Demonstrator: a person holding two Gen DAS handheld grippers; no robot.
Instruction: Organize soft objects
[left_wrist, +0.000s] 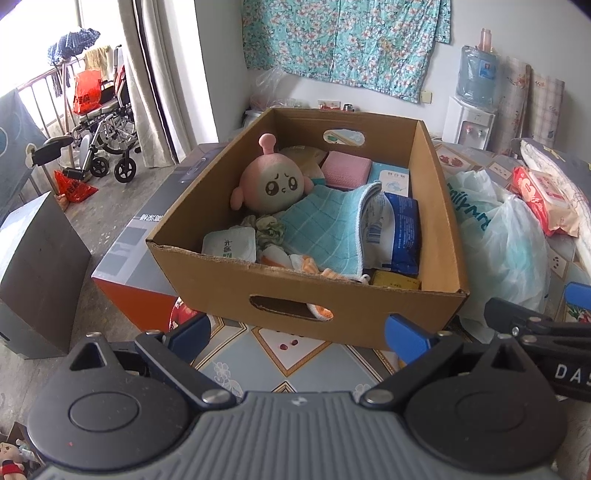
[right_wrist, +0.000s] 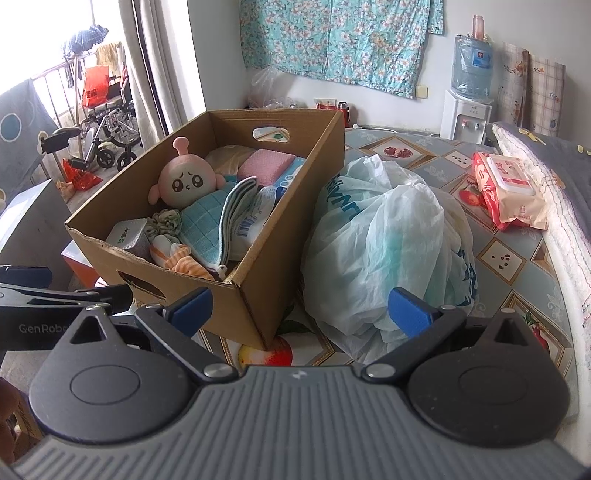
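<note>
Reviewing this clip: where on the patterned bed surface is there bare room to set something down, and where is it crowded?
Bare patches: the strip in front of the cardboard box, nearest the left tool, and the stretch between the plastic bag and the wipes pack. Crowded: the box is nearly full, and the bag lies right beside its wall.

Doll (right_wrist: 183, 180), towel (right_wrist: 207, 225), packets inside box (right_wrist: 258, 280); plastic bag (right_wrist: 388, 236) just right of box; wipes pack (right_wrist: 511, 192) farther right; water dispenser (right_wrist: 466, 114) behind.

Box (right_wrist: 255, 295), bag (right_wrist: 388, 236), wipes (right_wrist: 509, 192) on bed (right_wrist: 517, 266)
</note>
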